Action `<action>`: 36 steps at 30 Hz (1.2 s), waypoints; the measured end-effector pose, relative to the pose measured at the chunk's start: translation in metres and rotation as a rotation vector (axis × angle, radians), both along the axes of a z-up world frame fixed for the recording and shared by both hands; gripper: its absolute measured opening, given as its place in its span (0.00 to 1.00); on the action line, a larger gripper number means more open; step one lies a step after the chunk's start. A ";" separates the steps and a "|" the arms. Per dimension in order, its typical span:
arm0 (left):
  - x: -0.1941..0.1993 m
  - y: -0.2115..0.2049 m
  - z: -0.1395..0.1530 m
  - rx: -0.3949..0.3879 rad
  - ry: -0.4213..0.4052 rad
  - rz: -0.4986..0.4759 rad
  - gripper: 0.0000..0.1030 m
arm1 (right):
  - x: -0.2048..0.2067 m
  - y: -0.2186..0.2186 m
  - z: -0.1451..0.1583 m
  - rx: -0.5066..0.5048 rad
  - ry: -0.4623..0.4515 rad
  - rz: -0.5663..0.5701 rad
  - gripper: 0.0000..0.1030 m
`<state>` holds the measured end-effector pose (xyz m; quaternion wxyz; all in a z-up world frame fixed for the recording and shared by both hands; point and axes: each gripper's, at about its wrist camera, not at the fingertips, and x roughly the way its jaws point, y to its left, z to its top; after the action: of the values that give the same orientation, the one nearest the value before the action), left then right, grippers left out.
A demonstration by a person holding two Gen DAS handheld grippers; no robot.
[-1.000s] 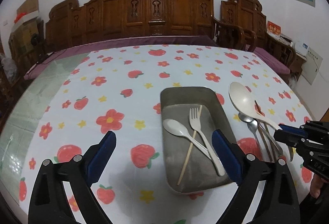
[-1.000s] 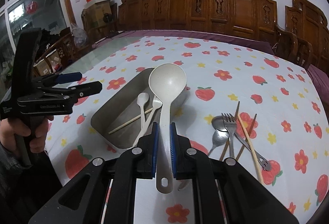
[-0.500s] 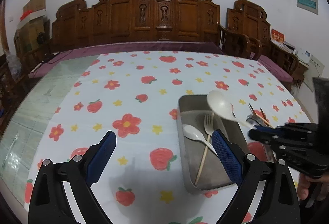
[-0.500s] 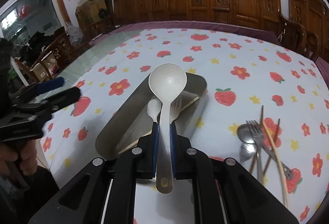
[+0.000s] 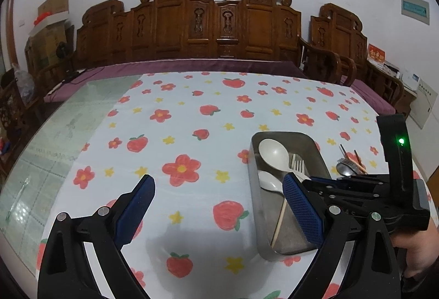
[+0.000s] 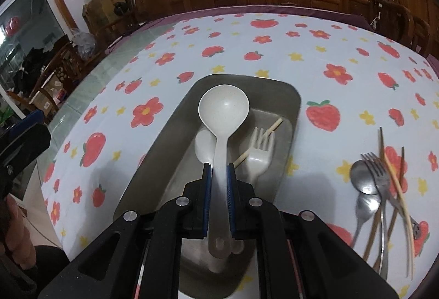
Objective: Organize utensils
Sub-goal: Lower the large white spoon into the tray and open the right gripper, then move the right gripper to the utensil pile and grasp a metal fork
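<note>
Since a second ago my right gripper (image 6: 218, 175) has carried the white ladle (image 6: 223, 112) from beside the metal tray (image 6: 290, 96) to over it and lower, so the bowl now hangs above the tray's far half. Its blue pads clamp the ladle's handle on both sides, with the bowl straight ahead of the fingers and the holed handle end sticking back between them toward me. Under the ladle, inside the tray, lie a small white spoon (image 6: 204, 142) just left of the handle, a white fork (image 6: 260, 153) just right of it, and a pale chopstick (image 6: 271, 126) running under the fork; these sit right beneath the ladle. Off to the right of this gripper, on the flowered tablecloth (image 6: 274, 52), a loose heap of metal spoons (image 6: 362, 181), a metal fork (image 6: 380, 172) and more chopsticks (image 6: 397, 183) is left outside the tray. My left gripper (image 5: 216, 197) hovers with jaws wide apart and nothing between them, over the cloth; the tray lies just ahead of its right finger, and that finger hides part of the small spoon and fork. It has drifted slightly left of the tray. Carved wooden chairs (image 5: 219, 24) line the table's far edge.
</note>
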<state>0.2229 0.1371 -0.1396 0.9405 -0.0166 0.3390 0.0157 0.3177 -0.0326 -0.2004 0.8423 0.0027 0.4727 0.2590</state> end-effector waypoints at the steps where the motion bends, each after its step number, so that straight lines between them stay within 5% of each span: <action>1: 0.000 0.000 0.000 0.003 0.001 -0.002 0.88 | 0.000 0.002 0.000 0.012 0.005 0.006 0.12; 13: 0.000 -0.007 -0.001 -0.002 0.002 -0.019 0.88 | -0.015 -0.020 0.021 0.077 -0.052 0.064 0.15; 24: -0.003 -0.041 -0.002 -0.003 -0.005 -0.097 0.88 | -0.051 -0.109 0.057 -0.034 -0.193 -0.018 0.15; 36: -0.008 -0.092 -0.011 -0.025 0.017 -0.201 0.88 | -0.056 -0.201 0.019 -0.152 -0.178 -0.157 0.20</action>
<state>0.2152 0.0456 -0.1509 0.9341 0.0058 0.3472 -0.0829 0.2612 -0.2331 -0.1813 0.8964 -0.0473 0.4127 0.1548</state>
